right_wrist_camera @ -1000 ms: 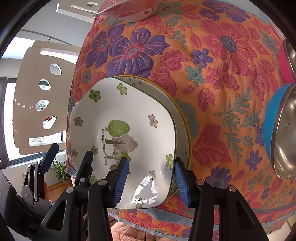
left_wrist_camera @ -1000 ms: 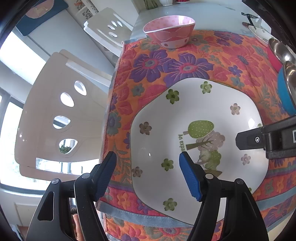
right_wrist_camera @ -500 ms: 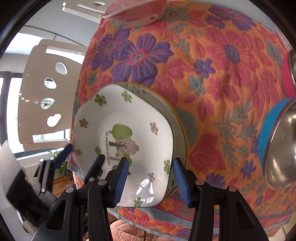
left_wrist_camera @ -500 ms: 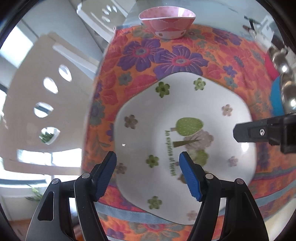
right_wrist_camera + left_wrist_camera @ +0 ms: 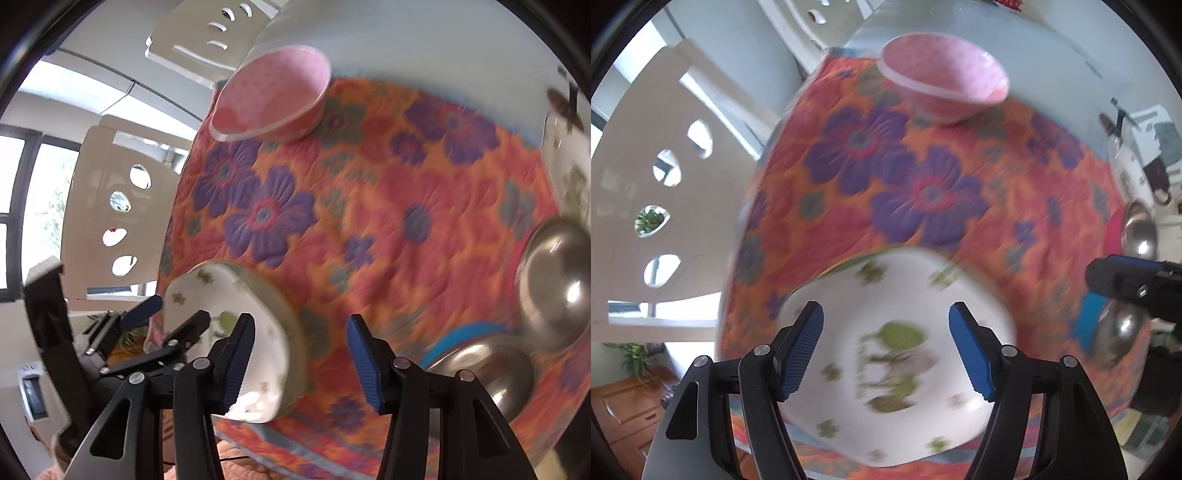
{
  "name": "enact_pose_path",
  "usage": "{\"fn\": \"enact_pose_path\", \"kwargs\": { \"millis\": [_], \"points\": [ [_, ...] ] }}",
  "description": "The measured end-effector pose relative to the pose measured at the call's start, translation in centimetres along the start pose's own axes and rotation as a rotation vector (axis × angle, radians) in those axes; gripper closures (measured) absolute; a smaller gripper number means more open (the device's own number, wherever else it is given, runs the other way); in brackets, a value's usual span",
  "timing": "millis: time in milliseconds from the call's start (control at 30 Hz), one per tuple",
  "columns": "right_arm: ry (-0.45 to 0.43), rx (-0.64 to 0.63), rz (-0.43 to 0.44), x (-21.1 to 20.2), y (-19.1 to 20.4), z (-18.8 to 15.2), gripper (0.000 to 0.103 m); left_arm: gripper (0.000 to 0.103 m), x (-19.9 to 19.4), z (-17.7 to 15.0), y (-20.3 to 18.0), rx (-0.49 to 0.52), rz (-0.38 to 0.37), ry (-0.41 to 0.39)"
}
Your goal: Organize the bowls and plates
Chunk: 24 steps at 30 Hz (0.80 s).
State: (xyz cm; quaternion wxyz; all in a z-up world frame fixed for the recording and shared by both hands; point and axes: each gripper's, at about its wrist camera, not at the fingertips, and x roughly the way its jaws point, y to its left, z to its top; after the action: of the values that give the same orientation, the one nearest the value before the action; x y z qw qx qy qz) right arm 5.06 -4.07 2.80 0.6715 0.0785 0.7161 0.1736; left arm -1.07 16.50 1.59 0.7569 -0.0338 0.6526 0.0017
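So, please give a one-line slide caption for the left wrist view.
Open left gripper above a white tree-print plate on a floral tablecloth, pink bowl beyond.

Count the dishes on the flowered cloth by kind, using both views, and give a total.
Pink bowl: 1
Steel bowls: 2
White floral dishes: 3 (two stacked at the near edge, one at the far right)
Total: 6

Bright daylight enters through the windows (image 5: 22,206) at left, blown out white. Both fisheye views bend strongly at the edges. Motion blur smears the floral cloth (image 5: 923,192); steel bowls (image 5: 554,291) show glare.
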Motion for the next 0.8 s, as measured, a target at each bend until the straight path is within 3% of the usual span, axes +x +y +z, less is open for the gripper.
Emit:
{"fn": "enact_pose_path", "kwargs": {
  "millis": [300,433,800],
  "points": [
    [-0.069,0.023,-0.027,-5.9,-8.3,5.9,0.051,0.034,-0.5,7.8,-8.9,0.030,-0.049,-0.008],
    [-0.104,0.089,-0.011,-8.6,-14.0,7.9,0.051,0.034,-0.2,10.5,-13.3,0.060,-0.050,-0.010],
    [-0.168,0.319,0.028,-11.3,-28.2,9.0,0.051,0.034,3.3,15.4,-25.6,0.177,-0.045,0.032]
  ]
}}
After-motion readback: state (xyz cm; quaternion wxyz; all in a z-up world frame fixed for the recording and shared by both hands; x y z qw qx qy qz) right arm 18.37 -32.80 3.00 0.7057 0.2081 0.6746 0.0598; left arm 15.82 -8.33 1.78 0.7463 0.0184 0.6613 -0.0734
